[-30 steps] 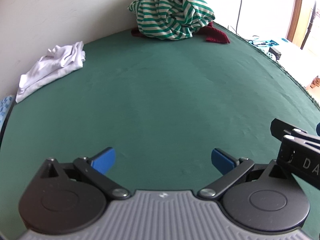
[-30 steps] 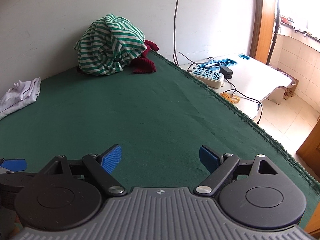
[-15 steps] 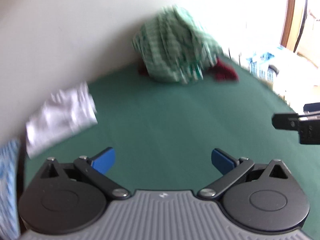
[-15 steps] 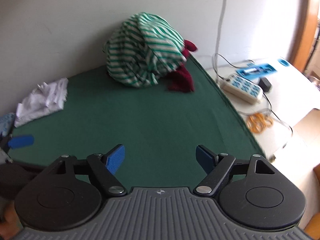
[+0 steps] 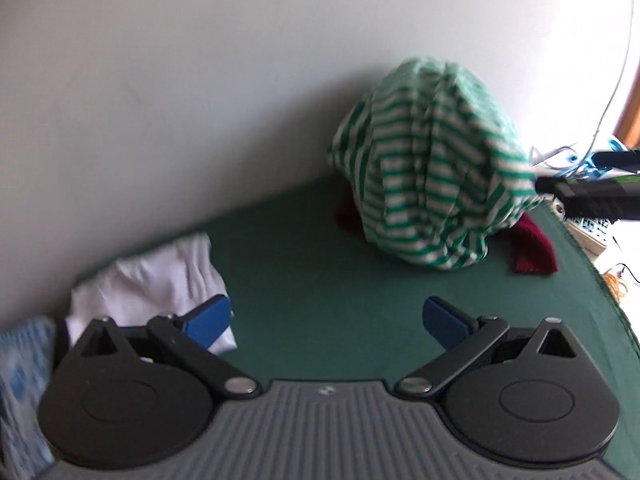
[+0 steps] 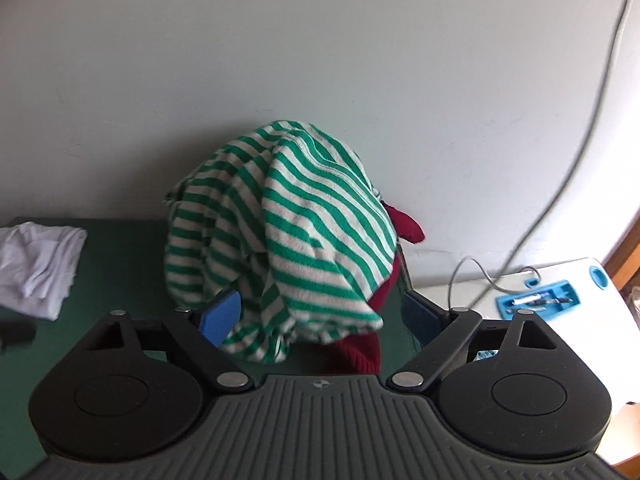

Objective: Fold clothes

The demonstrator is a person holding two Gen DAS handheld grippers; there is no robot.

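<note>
right gripper (image 6: 320,316) jaws opening, striped shirt (image 6: 280,240) pile btwn them, not pinched. left gripper (image 5: 326,320) wide apart, empty.

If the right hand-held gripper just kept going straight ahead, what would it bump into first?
Most likely the striped garment: the heap fills the space between the opening fingers of the right hand-held gripper, with the red garment just beneath. How near it is, is hard to judge.
</note>
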